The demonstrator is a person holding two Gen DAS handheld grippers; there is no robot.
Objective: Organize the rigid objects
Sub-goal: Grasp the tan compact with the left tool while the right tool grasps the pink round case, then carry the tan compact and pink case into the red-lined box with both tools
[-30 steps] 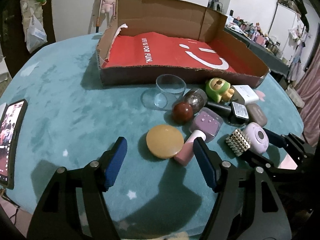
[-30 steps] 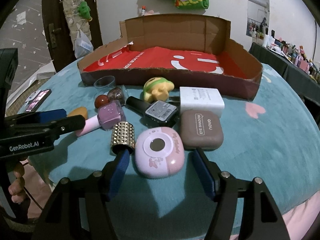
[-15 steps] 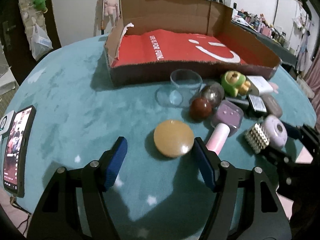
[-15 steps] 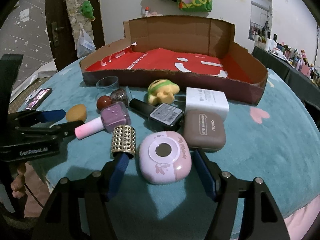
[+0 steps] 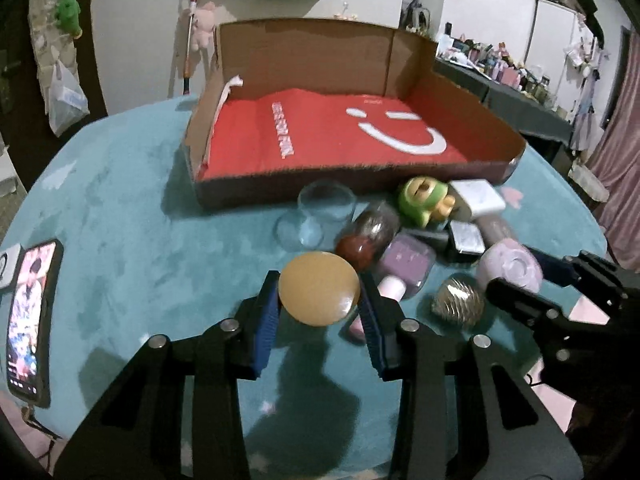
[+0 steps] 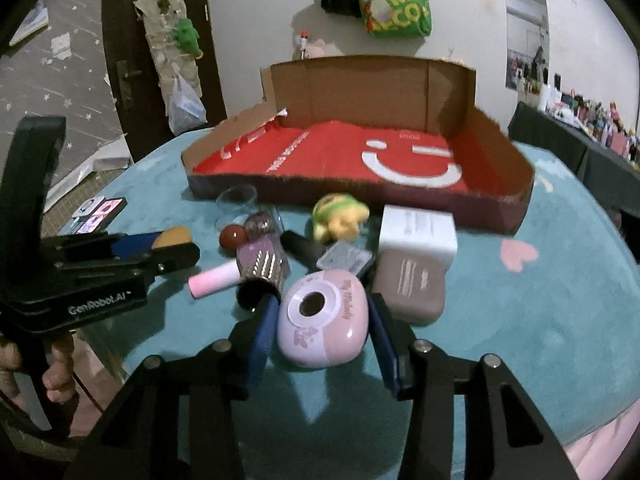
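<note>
A cardboard box (image 5: 248, 184) with a red lining stands at the back of the teal table; it also shows in the right wrist view (image 6: 516, 184). My left gripper (image 5: 319, 300) is shut on a round orange disc (image 5: 319, 294) and holds it slightly above the table. My right gripper (image 6: 322, 326) is shut on a pink round case (image 6: 322, 326). Beside them lie a purple bottle with a pink cap (image 6: 260, 258), a studded gold piece (image 5: 458, 300), a red ball (image 6: 233, 237), a clear cup (image 5: 326, 206), a green toy (image 5: 424, 196), a brown case (image 6: 410, 288) and a white block (image 6: 418, 230).
A phone (image 5: 30, 320) lies at the table's left edge. A black-capped bottle (image 6: 304, 246) lies among the small objects. The teal cloth (image 5: 140, 220) stretches left of the pile. A dark table with clutter (image 5: 516, 96) stands behind on the right.
Both grippers moved forward and closed: the left on the orange disc, the right on the pink case. The orange disc is lifted slightly off the cloth.
</note>
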